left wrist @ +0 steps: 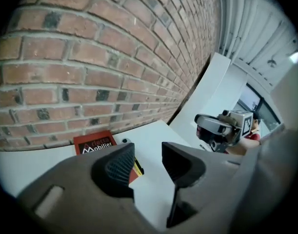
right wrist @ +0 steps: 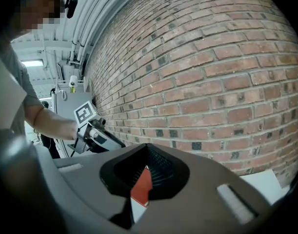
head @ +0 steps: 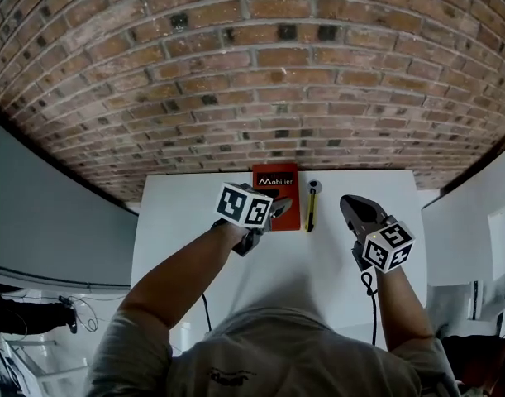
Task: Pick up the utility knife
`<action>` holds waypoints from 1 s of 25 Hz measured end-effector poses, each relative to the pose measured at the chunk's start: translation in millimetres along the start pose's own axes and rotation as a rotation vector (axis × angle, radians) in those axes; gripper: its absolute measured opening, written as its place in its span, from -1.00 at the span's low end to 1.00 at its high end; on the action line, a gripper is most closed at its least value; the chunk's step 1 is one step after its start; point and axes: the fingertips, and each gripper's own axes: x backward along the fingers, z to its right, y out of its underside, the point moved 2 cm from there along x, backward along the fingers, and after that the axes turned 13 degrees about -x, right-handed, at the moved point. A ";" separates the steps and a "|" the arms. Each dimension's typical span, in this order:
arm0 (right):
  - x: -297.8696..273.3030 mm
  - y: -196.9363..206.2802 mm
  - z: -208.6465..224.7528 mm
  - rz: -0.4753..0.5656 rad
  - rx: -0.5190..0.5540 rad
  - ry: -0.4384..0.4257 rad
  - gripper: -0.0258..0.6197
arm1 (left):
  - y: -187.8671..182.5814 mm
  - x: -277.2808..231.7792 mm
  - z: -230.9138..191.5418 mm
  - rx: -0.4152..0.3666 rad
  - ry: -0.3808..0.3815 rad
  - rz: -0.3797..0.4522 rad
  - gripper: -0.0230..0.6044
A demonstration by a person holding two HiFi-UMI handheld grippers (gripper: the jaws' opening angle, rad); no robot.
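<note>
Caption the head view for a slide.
Open left gripper near a red booklet, shut right gripper opposite, knife lying between them on the white table by a brick wall.

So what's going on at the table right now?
A person is at a white table against a brick wall, with a gripper in each hand. The left gripper hangs over a red booklet, jaws apart with nothing between them. The utility knife lies untouched on the table just right of the booklet. The right gripper hovers to the knife's right, jaws together, empty.
</note>
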 end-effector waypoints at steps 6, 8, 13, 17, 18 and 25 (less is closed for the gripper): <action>14.8 19.3 49.2 -0.008 -0.030 0.043 -0.89 | 11.4 -93.3 3.0 0.043 0.019 -0.185 -0.31; 19.1 24.3 65.1 -0.009 -0.043 0.055 -0.89 | 21.5 -120.9 1.2 0.065 0.022 -0.250 -0.29; 32.3 33.2 102.9 -0.008 -0.074 0.076 -0.89 | 44.4 -180.2 -11.6 0.128 -0.002 -0.380 -0.25; 44.0 46.3 125.6 -0.011 -0.109 0.091 -0.89 | 63.8 -210.5 -24.8 0.185 -0.049 -0.465 -0.25; 46.5 49.6 130.9 -0.013 -0.117 0.095 -0.89 | 68.8 -215.8 -28.3 0.198 -0.064 -0.485 -0.25; 60.3 62.4 159.9 -0.019 -0.154 0.109 -0.89 | 91.8 -241.3 -42.2 0.233 -0.144 -0.577 -0.23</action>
